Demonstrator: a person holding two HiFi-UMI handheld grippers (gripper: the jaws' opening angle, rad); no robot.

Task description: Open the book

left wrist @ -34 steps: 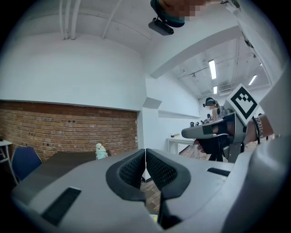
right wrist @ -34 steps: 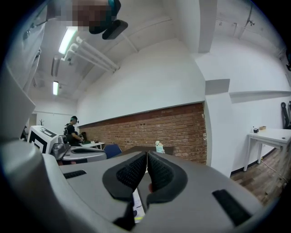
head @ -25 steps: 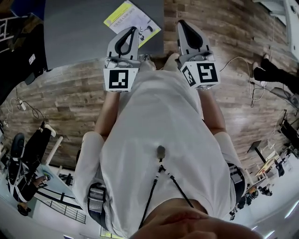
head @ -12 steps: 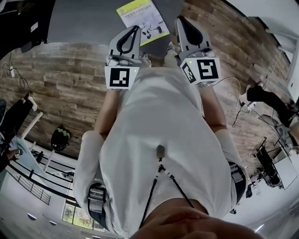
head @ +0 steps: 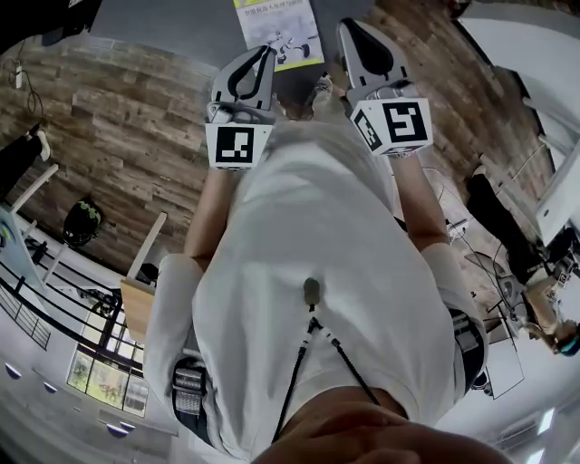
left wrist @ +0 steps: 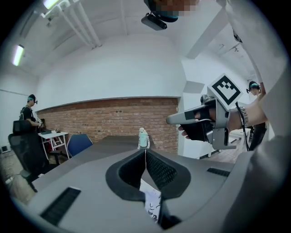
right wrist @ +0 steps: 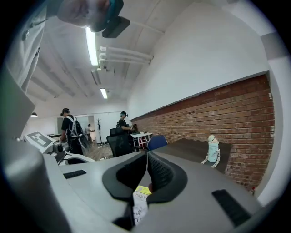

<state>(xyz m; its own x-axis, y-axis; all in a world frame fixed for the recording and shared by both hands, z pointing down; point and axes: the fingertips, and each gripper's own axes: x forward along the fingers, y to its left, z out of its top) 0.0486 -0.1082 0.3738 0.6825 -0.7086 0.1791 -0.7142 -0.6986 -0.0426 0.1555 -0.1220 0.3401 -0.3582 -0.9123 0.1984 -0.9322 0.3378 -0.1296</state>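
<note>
Both the left gripper (head: 264,56) and the right gripper (head: 350,29) have their jaws pressed together with nothing between them. The book (head: 279,31) lies flat, cover up, on the grey table (head: 172,25), ahead of both tips. Hazard: closed jaws cannot pinch the cover, and pushing at it would probably slide the thin book. Which edge is the spine is unclear.

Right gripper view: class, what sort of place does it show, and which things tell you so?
Probably a shared office or lab workroom: a long brick wall, a black office chair beside a white desk, and strip lights on the ceiling.
</note>
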